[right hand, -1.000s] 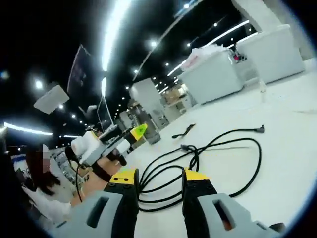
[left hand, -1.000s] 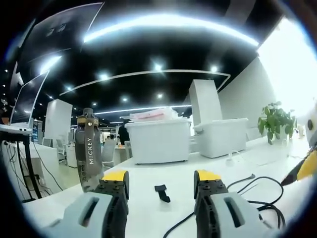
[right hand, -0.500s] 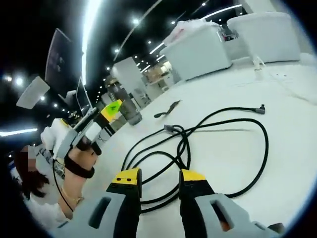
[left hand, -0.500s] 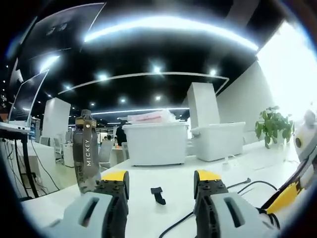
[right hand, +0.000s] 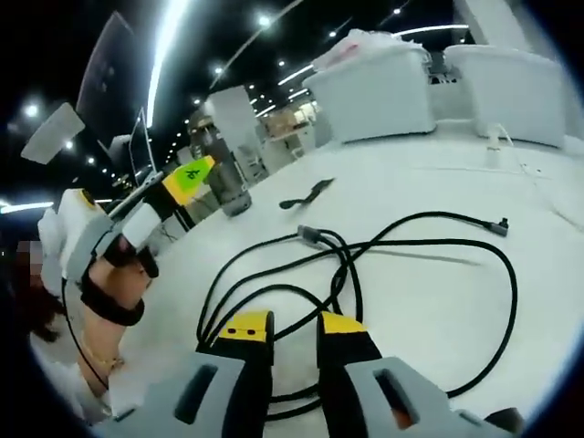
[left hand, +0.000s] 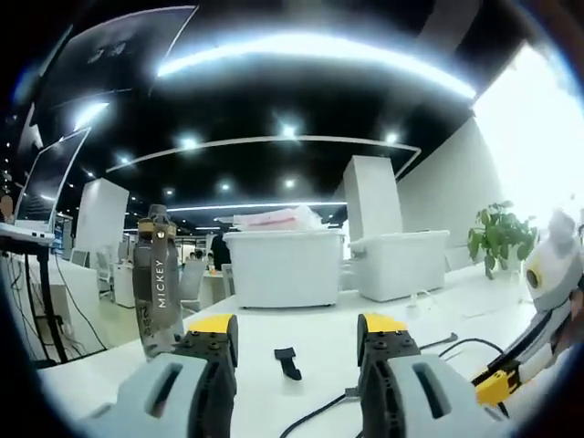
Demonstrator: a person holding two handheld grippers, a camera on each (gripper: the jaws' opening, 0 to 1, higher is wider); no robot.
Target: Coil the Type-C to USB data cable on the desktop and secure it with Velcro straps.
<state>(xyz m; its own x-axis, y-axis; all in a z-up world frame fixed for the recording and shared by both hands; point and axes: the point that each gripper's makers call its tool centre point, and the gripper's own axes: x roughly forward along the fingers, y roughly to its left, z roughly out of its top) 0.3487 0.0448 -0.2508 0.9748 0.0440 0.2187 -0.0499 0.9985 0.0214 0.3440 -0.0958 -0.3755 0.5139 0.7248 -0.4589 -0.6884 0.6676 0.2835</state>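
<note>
A black data cable [right hand: 401, 246] lies in loose loops on the white desktop [right hand: 429, 310], one plug [right hand: 307, 235] near the middle and the other plug [right hand: 500, 228] at the right. My right gripper [right hand: 294, 327] is low over the near loops, its jaws open with a narrow gap and cable strands running under them. A black Velcro strap [right hand: 306, 194] lies farther back. My left gripper [left hand: 297, 326] stands open, facing the Velcro strap [left hand: 287, 362]; cable [left hand: 319, 412] passes in front of it. The right gripper [left hand: 538, 310] enters that view from the right. A hand holds the left gripper [right hand: 182, 187].
A dark bottle marked MICKEY [left hand: 155, 283] stands left of the strap, also seen as a bottle [right hand: 233, 196] near the desk's edge. Two white bins [left hand: 283, 265] [left hand: 401, 263] stand at the back. A potted plant [left hand: 497, 239] is at the far right.
My right gripper has dropped closer to the cable loops and its jaws have narrowed. It has come further into the left gripper view. The left gripper stays open and hardly moved.
</note>
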